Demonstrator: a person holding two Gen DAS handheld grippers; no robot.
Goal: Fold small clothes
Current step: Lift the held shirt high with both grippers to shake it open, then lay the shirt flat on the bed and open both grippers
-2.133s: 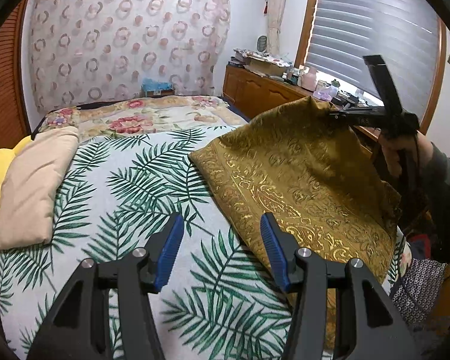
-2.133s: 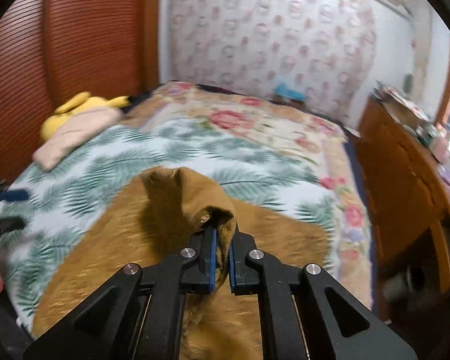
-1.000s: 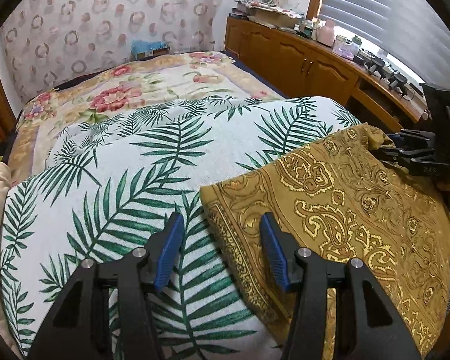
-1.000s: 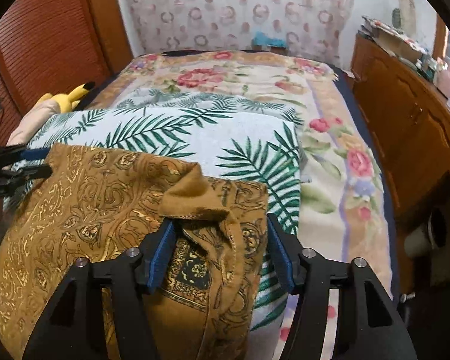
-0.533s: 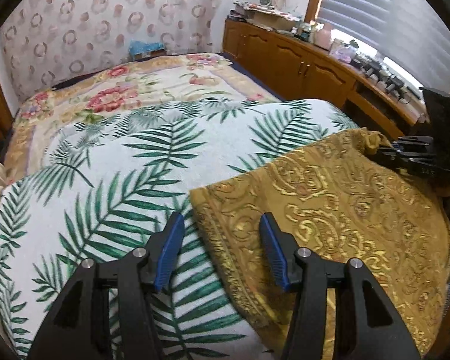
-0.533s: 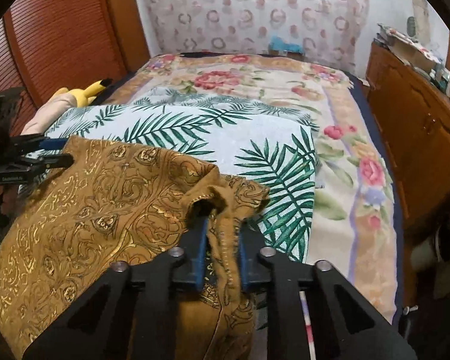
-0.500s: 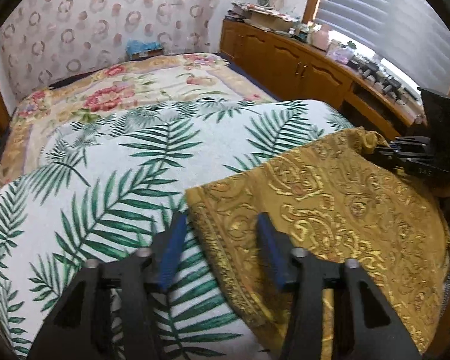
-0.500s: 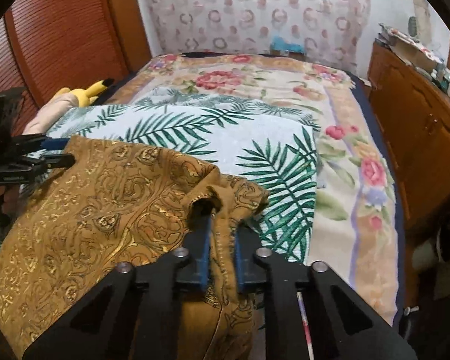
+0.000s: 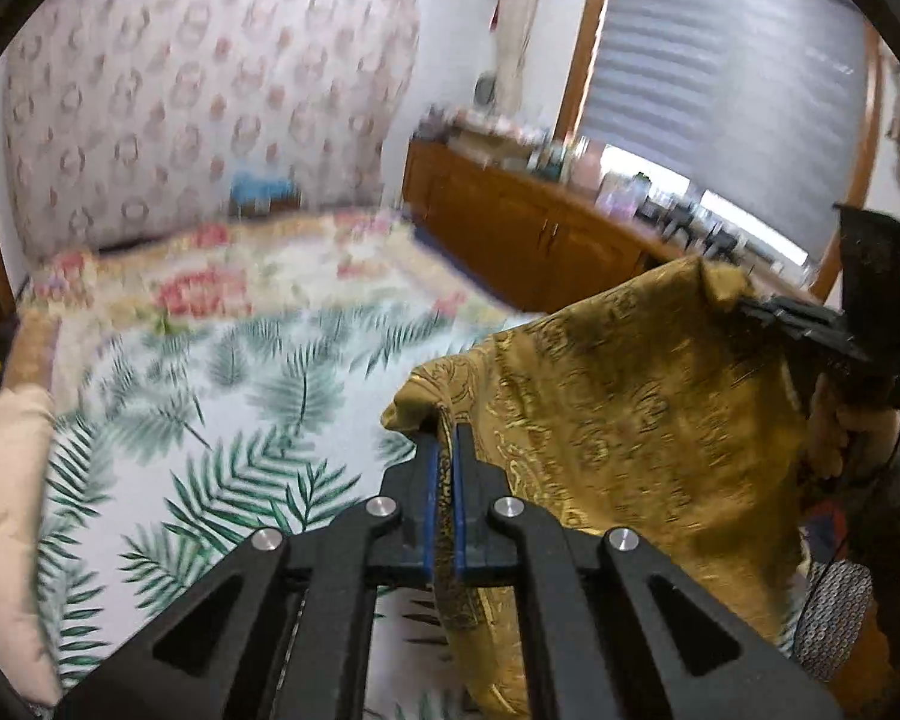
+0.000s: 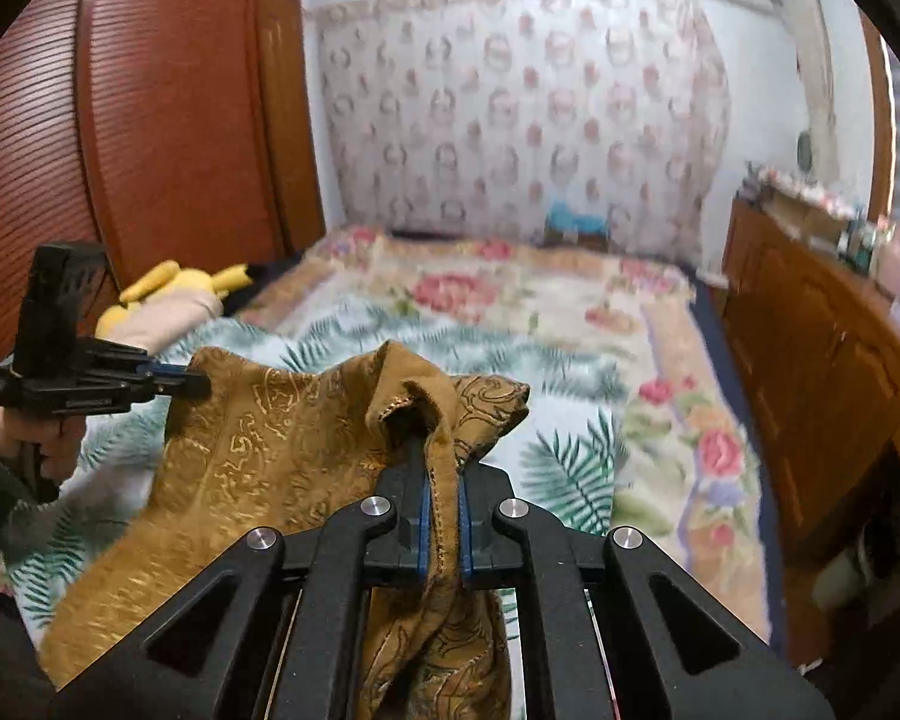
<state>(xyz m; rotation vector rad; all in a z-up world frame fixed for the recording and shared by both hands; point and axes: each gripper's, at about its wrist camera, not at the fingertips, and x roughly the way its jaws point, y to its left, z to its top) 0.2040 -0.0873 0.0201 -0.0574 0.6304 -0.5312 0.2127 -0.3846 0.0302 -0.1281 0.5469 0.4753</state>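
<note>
Bedroom, patterned wall behind; bed [image 9: 222, 420] with palm-leaf cover serves as work surface, both wrist views motion-blurred. Pillow [image 9: 6, 516] lies well left of the left fingers; a yellow plush [image 10: 168, 288] sits beyond it near the wardrobe. Cloth [image 9: 630, 420], ochre with gold paisley, now hangs in the air between the two grippers, its lower part draping down toward the near edge of the bed; half a second ago it lay spread flat on the cover. Change noted: the left gripper [image 9: 443, 450], whose fingers stood apart over the near corner then, is now clamped on that corner, fabric edge running down between the blue pads. Right gripper [image 10: 444, 480] was already pinched on its bunched corner and remains so, cloth spilling below its fingers. Both corners have been raised together. Judgement: pick-up step is complete, top edge under control, so the piece is ready to be shaken out and laid down or doubled over. Orientation: top edge runs roughly level from one pair of fingertips to the other, slightly slack in the middle; the long axis appears to lie along that held edge, patterned face toward the left camera, though the hidden bottom hem leaves this uncertain.
</note>
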